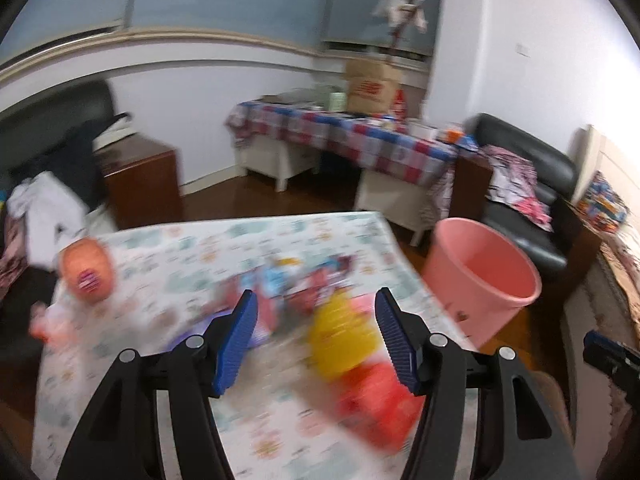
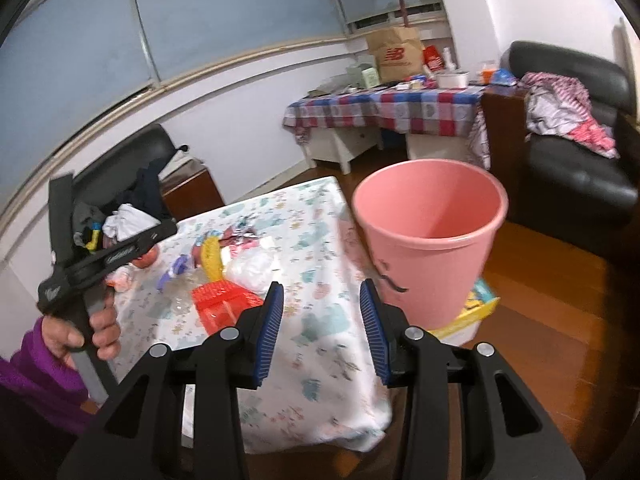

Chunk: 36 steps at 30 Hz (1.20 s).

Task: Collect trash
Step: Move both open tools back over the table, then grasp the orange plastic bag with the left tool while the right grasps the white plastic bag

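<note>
A pile of trash lies on a small table with a patterned cloth (image 1: 168,248): a yellow wrapper (image 1: 342,336), a red plastic piece (image 1: 380,404), several colourful wrappers (image 1: 304,280) and an orange round object (image 1: 86,270). The left wrist view is blurred. My left gripper (image 1: 316,340) is open and empty, just above the pile. My right gripper (image 2: 322,332) is open and empty above the table's near right part. In the right wrist view I see the yellow wrapper (image 2: 212,258), the red piece (image 2: 224,300), a white crumpled bag (image 2: 252,270) and the left gripper's body (image 2: 100,256). A pink bucket (image 2: 430,236) stands right of the table.
A black armchair with clothes (image 2: 568,144) stands at the right. A table with a checked cloth (image 2: 384,110) carries boxes and a paper bag at the back. A chair with piled clothes (image 2: 128,200) is behind the small table. The bucket (image 1: 480,280) rests on a yellow-edged box (image 2: 472,316).
</note>
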Tool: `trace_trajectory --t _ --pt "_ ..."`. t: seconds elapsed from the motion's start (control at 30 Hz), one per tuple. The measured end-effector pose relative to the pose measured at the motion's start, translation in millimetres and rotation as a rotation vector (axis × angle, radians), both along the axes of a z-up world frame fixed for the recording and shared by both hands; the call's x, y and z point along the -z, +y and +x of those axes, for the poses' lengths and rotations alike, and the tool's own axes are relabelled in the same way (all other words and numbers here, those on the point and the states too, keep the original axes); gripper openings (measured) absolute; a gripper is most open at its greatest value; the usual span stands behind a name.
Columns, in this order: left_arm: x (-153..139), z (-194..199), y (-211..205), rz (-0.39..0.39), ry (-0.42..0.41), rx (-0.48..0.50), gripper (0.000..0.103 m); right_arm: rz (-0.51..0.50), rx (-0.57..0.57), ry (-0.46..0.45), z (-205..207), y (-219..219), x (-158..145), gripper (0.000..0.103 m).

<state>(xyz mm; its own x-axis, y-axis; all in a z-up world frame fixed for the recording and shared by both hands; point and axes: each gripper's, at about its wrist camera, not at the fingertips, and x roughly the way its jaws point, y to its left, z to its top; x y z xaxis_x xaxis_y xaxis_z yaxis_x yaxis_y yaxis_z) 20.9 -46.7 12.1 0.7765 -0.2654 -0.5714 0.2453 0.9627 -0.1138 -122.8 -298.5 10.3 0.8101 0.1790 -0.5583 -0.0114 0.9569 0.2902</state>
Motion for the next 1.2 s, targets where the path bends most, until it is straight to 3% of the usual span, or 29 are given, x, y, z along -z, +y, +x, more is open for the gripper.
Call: trace_trajectory --t 0.3,0.47,0.73,1.0,1.2 --pt "20 -24 76 0.108 0.011 -0.193 0.06 0.054 -0.208 0.087 56 43 37 0.04" --pt "35 -31 112 0.109 0.071 -0.269 0.06 0.053 -0.285 0.118 77 65 49 0.04" --pt "56 -28 132 0.15 0.153 -0.305 0.06 0.06 -0.257 0.143 96 60 56 0.04" --pt "47 -14 175 0.17 0.106 -0.463 0.06 0.05 -0.224 0.145 117 48 56 0.04" --pt "48 20 206 0.152 0.112 -0.517 0.06 0.044 -0.229 0.157 122 53 57 0.04"
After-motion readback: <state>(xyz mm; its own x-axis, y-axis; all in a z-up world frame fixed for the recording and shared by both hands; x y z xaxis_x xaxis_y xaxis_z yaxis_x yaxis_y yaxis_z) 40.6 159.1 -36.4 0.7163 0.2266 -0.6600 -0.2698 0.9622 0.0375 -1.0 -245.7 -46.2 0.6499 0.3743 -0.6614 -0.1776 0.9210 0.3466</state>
